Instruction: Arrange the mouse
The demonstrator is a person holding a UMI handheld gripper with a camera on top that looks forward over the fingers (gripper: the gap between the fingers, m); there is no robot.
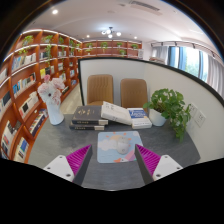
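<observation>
A pale mouse pad with a colourful print lies on the dark grey desk, just ahead of my fingers. A small whitish mouse appears to rest on the pad's right half; its outline is hard to make out against the print. My gripper is open, its two pink pads spread wide on either side of the pad's near edge. Nothing is held between them.
Beyond the pad are a stack of books and an open book. A white vase of flowers stands at the left, a potted plant at the right. Two chairs face the desk; bookshelves line the left wall.
</observation>
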